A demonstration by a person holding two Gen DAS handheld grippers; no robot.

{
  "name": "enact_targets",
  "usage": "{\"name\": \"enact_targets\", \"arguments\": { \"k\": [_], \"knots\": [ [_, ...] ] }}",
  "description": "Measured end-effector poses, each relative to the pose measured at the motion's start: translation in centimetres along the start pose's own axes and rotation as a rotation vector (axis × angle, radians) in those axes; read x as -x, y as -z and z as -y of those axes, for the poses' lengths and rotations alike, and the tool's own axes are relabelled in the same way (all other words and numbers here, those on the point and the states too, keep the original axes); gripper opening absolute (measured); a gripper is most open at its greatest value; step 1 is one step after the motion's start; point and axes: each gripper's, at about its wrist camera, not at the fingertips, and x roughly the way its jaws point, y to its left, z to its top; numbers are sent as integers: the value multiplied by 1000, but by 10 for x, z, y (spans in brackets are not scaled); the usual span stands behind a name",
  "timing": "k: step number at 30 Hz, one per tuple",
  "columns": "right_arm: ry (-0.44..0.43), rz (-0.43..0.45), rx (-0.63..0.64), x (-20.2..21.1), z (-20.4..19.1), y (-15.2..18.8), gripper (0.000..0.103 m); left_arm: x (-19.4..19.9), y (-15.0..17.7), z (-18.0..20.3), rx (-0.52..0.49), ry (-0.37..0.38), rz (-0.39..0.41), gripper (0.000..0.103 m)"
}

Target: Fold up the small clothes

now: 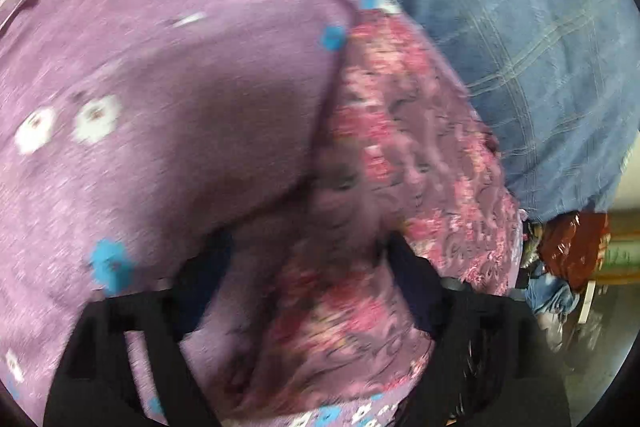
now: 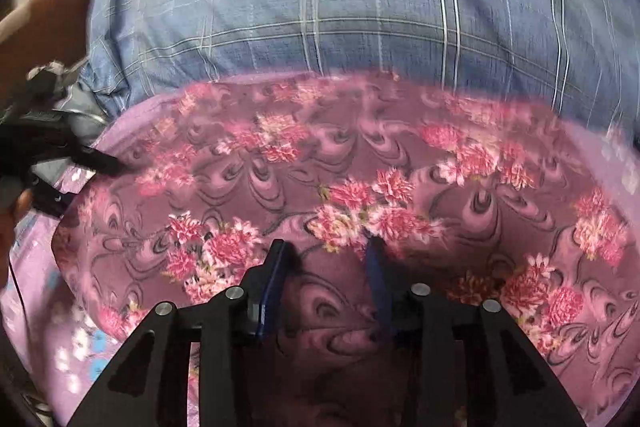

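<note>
A small purple garment with blue and white flower dots fills the left wrist view; its other fabric is a pink floral print. My left gripper has cloth bunched between its black fingers and is shut on it. In the right wrist view the floral print spreads wide, with the dotted purple cloth at the lower left. My right gripper has a fold of floral cloth between its blue pads. The left gripper shows at the left edge, holding the garment's edge.
A person in a blue plaid shirt stands right behind the garment; it also shows in the left wrist view. A bare forearm is at the left. A pile of clothes and a red bag lie at the right.
</note>
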Motion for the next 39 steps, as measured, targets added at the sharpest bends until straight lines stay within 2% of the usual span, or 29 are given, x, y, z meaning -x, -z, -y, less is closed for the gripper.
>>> {"name": "enact_targets", "arguments": {
  "k": [1,3,5,6,8,13,16,18,21,23,25,27,29,30,31,32,35,37,39],
  "knots": [
    [20,5,18,2,-4,-1,43,-2,1,7,-35,-6,1,86],
    [20,5,20,2,-4,0,44,-8,6,22,-105,-30,-7,75],
    [-2,8,-1,4,0,0,45,-11,12,32,-149,-59,-14,24],
    [-7,10,-5,4,1,1,45,-12,14,36,-151,-65,-22,18],
    [-11,12,-9,3,2,1,45,-4,19,43,-142,-86,4,14],
    [-71,13,-51,7,12,0,47,27,37,83,-194,-108,71,13],
    [-127,24,-171,26,35,6,46,38,47,120,-245,-106,92,13],
    [-118,59,-213,47,51,14,47,36,54,148,-286,-110,99,13],
    [-64,126,-211,77,74,29,49,13,67,191,-360,-132,87,13],
    [-13,156,-211,91,91,41,59,-13,73,211,-391,-153,56,13],
    [12,143,-241,91,110,53,61,-45,85,227,-414,-191,9,14],
    [-18,94,-310,80,130,65,60,-79,96,240,-436,-241,-43,17],
    [-71,139,-338,84,137,72,61,-103,104,249,-443,-288,-87,28],
    [-88,142,-345,84,139,73,62,-107,107,253,-450,-302,-83,33],
    [-100,142,-347,83,140,73,63,-106,108,258,-458,-306,-82,45],
    [-112,147,-347,82,140,73,65,-104,108,262,-459,-289,-100,51],
    [-174,168,-378,84,148,76,67,-83,96,264,-403,-214,-143,51],
    [-216,167,-406,87,151,77,67,-60,81,261,-381,-189,-119,53],
    [-245,163,-418,89,153,75,69,-47,67,261,-364,-218,-84,64]
  ]
}}
